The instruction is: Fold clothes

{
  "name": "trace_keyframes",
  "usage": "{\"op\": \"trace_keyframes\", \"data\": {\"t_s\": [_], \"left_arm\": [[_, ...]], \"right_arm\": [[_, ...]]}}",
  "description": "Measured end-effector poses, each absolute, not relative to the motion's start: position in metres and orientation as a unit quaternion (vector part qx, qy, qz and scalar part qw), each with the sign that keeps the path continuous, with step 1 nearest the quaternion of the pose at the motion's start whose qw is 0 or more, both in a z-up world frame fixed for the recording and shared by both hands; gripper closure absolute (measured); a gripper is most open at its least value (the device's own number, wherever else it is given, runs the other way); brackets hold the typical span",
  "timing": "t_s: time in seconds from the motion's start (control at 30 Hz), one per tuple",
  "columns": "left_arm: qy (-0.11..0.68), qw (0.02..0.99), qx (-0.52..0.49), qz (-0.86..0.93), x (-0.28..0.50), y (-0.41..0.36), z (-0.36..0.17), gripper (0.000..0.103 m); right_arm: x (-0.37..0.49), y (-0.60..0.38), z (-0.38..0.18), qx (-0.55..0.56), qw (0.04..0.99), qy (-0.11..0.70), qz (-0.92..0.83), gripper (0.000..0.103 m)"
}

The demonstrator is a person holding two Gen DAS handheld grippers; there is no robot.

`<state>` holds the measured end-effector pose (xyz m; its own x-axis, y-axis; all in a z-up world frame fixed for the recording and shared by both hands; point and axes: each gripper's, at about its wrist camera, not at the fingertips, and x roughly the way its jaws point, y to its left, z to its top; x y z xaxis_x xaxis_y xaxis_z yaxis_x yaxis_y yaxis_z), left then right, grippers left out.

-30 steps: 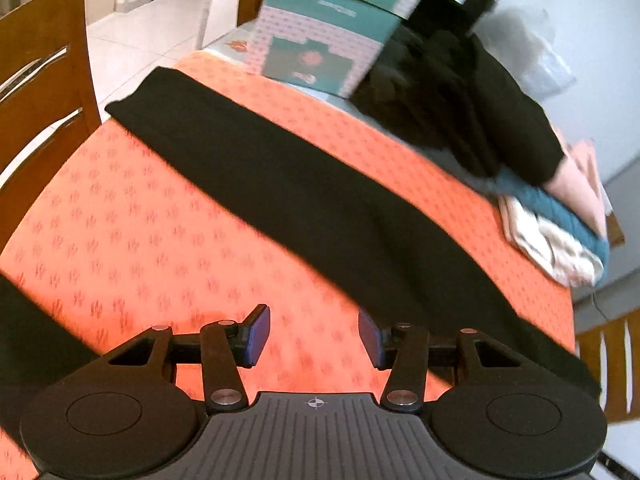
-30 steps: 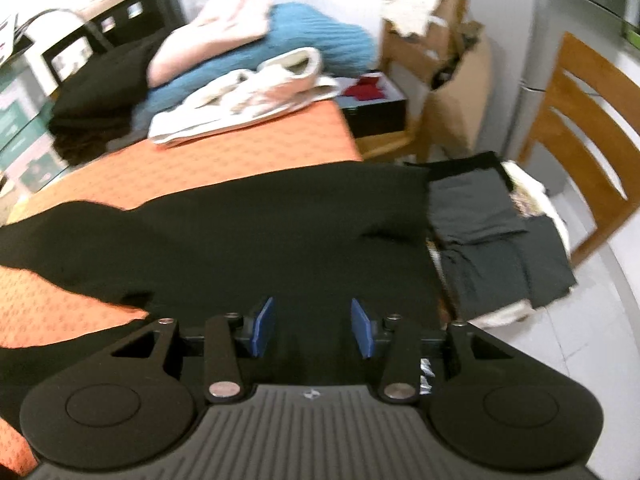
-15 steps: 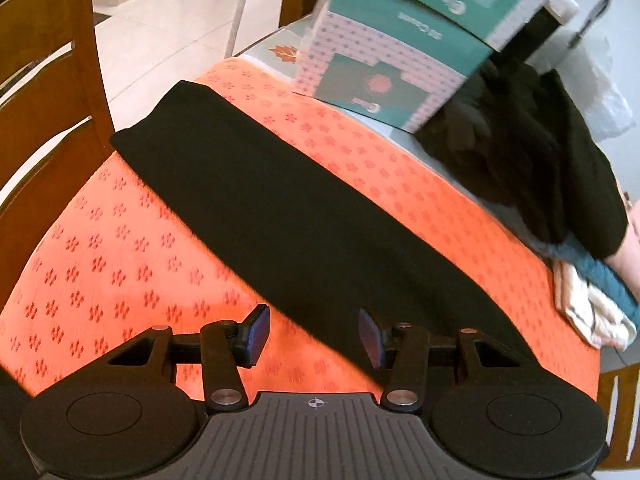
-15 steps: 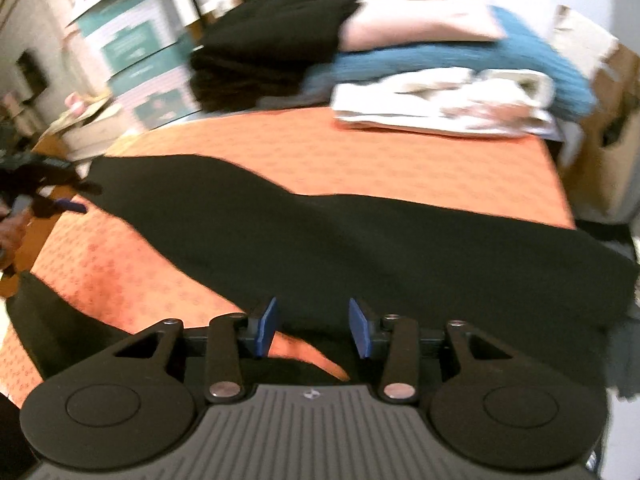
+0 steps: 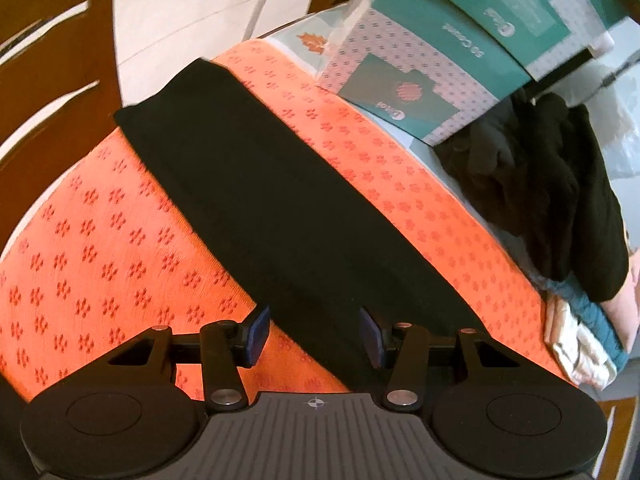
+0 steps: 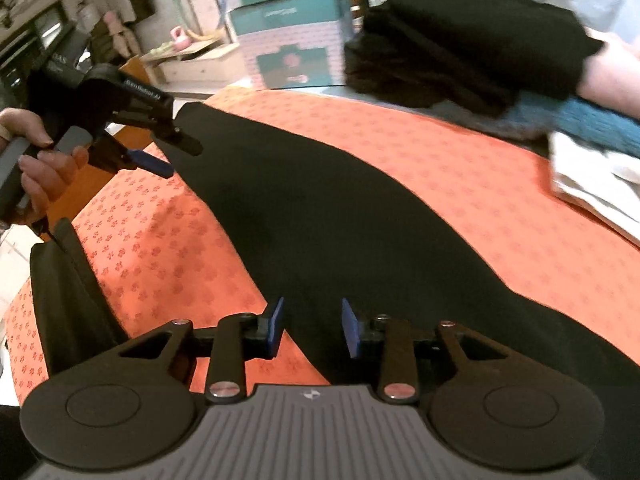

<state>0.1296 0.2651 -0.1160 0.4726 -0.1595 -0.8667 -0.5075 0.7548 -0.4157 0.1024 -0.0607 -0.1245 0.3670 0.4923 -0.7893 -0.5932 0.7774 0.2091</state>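
Note:
A long black garment lies flat and diagonal on the orange patterned tablecloth. Its narrow end reaches the table's far left edge. My left gripper hovers open over the garment's near part, with nothing between its blue pads. In the right wrist view the same garment runs from the far left down to my right gripper, which is open above the cloth's edge. A hand holds the left gripper there, open, beside the garment's far end. Another black part hangs over the table's left edge.
Teal and patterned boxes stand at the table's far side. Next to them is a pile of clothes: black on top, then teal, pink and white pieces. A wooden chair stands close at the left.
The left gripper has advanced along the garment toward its narrow far end. The right gripper has swung left, from the table's right end to facing along the garment. Both stayed open.

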Motion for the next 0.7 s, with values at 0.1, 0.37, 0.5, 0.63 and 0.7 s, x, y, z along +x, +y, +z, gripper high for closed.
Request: {"op": "trace_keyframes", "data": {"t_s": [0.1, 0.37, 0.5, 0.63, 0.7], "left_arm": [[0.5, 0.784, -0.35, 0.117, 0.127, 0.266, -0.116, 0.05], [0.495, 0.785, -0.355, 0.11, 0.119, 0.267, -0.111, 0.046], [0.5, 0.779, -0.364, 0.102, 0.119, 0.262, -0.112, 0.044], [0.509, 0.771, -0.372, 0.093, 0.125, 0.256, -0.114, 0.04], [0.514, 0.763, -0.381, 0.093, 0.128, 0.253, -0.116, 0.036]], "right_arm": [[0.108, -0.046, -0.133, -0.074, 0.82, 0.458, 0.336, 0.072], [0.117, -0.034, -0.149, -0.086, 0.82, 0.459, 0.33, 0.087], [0.109, -0.031, -0.143, -0.111, 0.826, 0.439, 0.334, 0.1], [0.099, -0.028, -0.134, -0.14, 0.832, 0.415, 0.34, 0.101], [0.093, -0.027, -0.129, -0.154, 0.835, 0.403, 0.342, 0.101]]}}
